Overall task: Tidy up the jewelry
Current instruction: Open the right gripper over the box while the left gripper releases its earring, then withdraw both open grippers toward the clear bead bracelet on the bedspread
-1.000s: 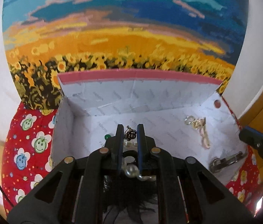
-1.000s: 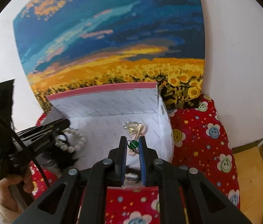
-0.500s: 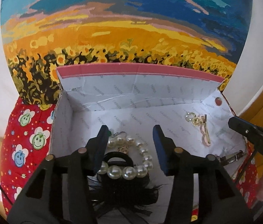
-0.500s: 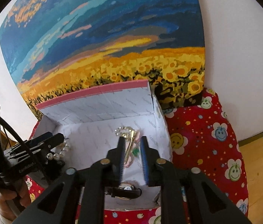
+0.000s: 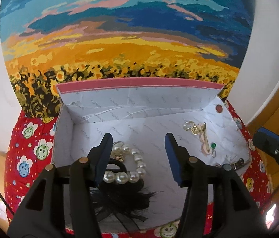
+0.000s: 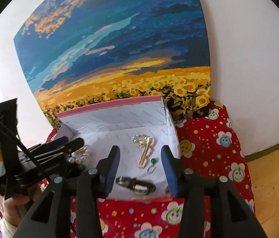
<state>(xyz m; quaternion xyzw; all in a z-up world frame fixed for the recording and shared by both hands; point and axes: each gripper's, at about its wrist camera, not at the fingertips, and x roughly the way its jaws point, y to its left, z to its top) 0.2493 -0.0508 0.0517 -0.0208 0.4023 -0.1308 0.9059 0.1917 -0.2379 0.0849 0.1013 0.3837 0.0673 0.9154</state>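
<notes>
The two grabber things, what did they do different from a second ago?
Both let go. The left gripper opened its fingers and dropped the pearl bracelet with the black feathery hair tie into the box. The right gripper opened too, leaving the green bead earring beside the gold hair clip. The box and watch stayed put.

Bright, even daylight fills both views — colours are saturated and shadows soft. Strong fisheye bending curves the painting (image 5: 127,39) and darkens the frame corners. The white box (image 5: 139,107) lining is nearly washed out. In the right wrist view, the watch (image 6: 135,185) near the claw is smeared by blur.
</notes>
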